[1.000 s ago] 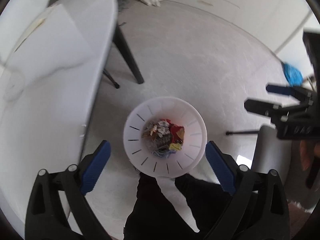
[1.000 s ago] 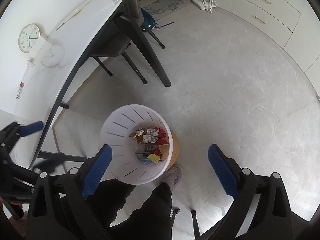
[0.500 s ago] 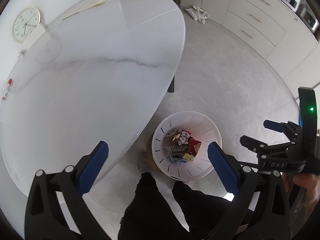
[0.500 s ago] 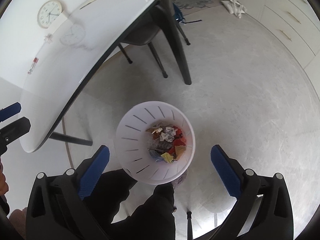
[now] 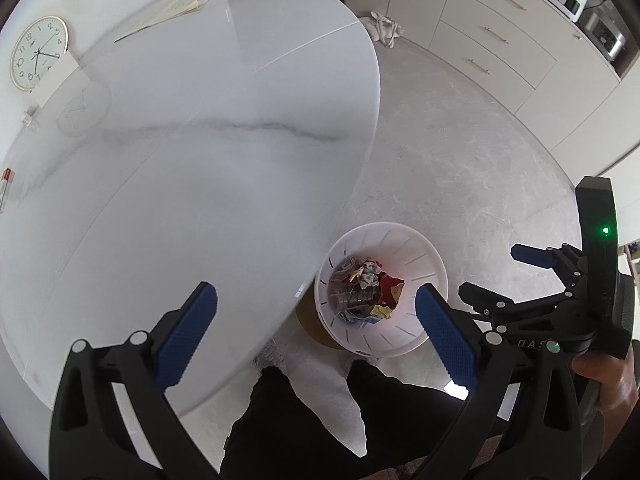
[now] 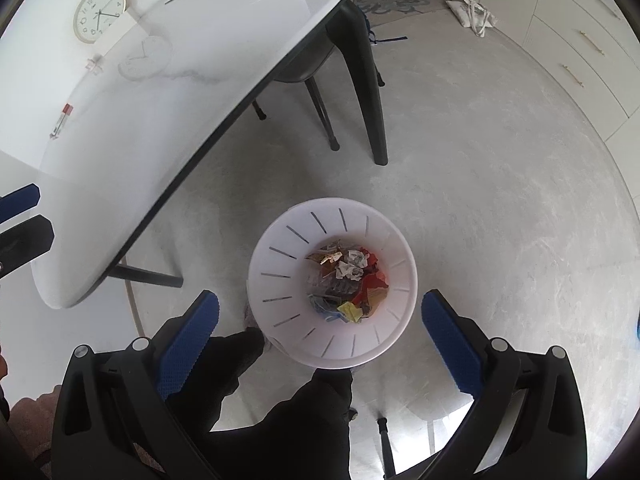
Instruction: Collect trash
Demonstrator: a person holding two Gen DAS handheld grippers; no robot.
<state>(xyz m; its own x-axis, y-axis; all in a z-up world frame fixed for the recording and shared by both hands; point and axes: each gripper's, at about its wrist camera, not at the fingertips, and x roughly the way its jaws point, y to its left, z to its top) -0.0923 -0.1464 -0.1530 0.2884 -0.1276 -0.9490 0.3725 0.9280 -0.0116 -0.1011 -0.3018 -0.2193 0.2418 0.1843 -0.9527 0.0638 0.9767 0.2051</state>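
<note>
Jaws: left gripper [image 5: 316, 332] and right gripper [image 6: 320, 334] both wide apart, holding nothing.
Bin [image 6: 280, 280]: white, on floor, right of table [image 5: 180, 200].
Trash [image 6: 348, 280]: crumpled inside bin.

Left gripper [image 5: 316, 332] spread wide above white table [image 5: 180, 184] edge; trash-filled white bin [image 5: 420, 336] on the floor, right gripper [image 5: 500, 276] alongside

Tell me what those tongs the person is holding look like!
Both tongs, left and right, have black plastic frames with silver bolts and two bumpy blue pads each. The right one's body shows a green light and white letters.
</note>
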